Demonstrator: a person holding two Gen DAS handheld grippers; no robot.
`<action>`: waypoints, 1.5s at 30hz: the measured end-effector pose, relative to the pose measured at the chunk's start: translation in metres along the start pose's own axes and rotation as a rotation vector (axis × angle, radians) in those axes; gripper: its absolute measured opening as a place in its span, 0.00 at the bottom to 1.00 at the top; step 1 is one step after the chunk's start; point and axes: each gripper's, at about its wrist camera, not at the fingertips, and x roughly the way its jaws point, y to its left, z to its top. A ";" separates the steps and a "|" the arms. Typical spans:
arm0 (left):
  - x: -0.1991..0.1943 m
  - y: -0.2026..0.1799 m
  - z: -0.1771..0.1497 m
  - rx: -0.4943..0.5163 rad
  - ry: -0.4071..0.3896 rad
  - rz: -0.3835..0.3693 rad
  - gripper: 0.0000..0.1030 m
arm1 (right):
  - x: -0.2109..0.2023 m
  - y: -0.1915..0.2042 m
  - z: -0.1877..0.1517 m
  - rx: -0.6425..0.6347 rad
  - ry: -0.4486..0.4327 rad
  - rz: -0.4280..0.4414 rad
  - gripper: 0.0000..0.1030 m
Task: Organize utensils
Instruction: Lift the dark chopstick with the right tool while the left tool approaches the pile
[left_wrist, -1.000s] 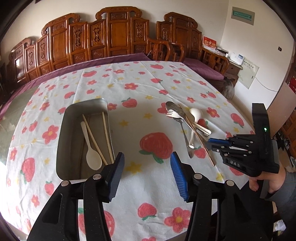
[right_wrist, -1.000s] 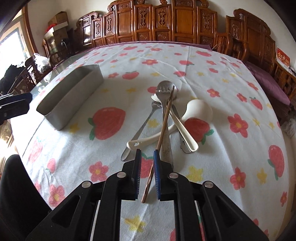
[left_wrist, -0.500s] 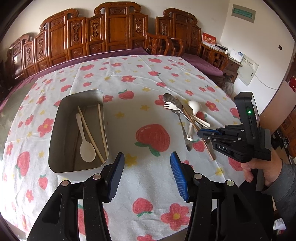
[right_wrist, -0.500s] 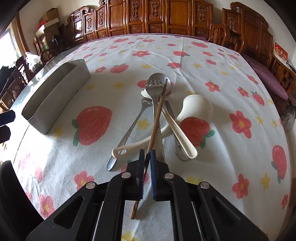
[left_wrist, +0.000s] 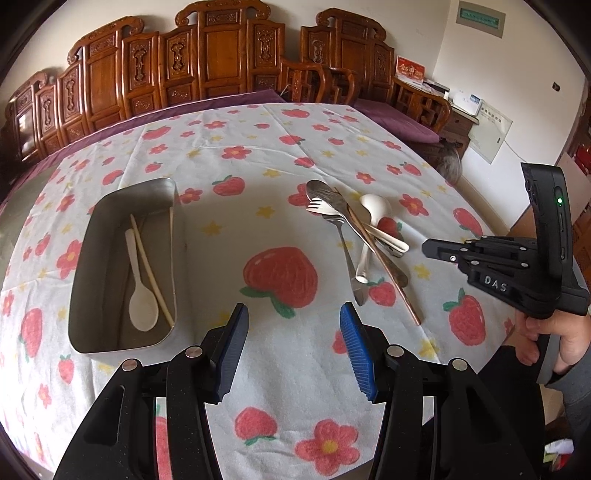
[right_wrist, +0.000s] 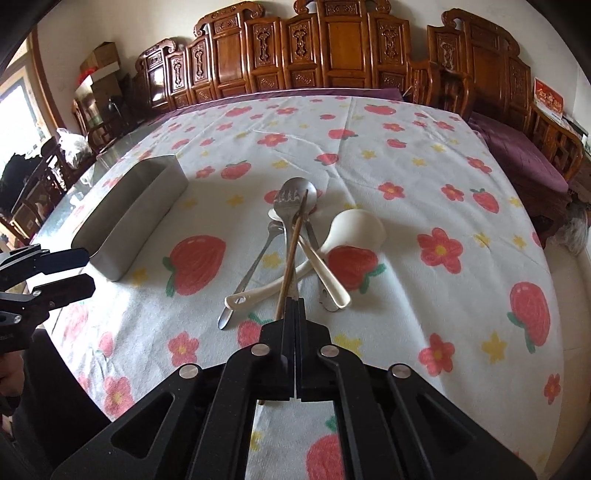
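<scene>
A large table is covered by a white tablecloth (left_wrist: 229, 258) printed with strawberries, red flowers and yellow stars. On the cloth a rectangular metal tray (left_wrist: 79, 295) lies to the left, and well apart to its right rests a crossed heap of utensils (left_wrist: 354, 229): metal fork and spoons, white spoons, a brown chopstick (right_wrist: 291, 254)

A home dining room: carved wooden chairs (left_wrist: 207, 66) line the wall at 12 o'clock, behind a counter (left_wrist: 258, 155) under a strawberry-print cloth.
</scene>
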 end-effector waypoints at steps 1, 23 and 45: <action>0.001 -0.002 0.000 0.004 0.001 0.001 0.48 | 0.003 0.003 0.000 -0.010 0.001 0.002 0.02; 0.008 0.001 0.000 -0.007 0.009 -0.003 0.48 | 0.064 0.013 0.006 -0.027 0.119 -0.033 0.02; 0.015 -0.005 -0.001 0.008 0.019 -0.010 0.48 | 0.052 -0.009 0.007 0.040 0.083 -0.011 0.12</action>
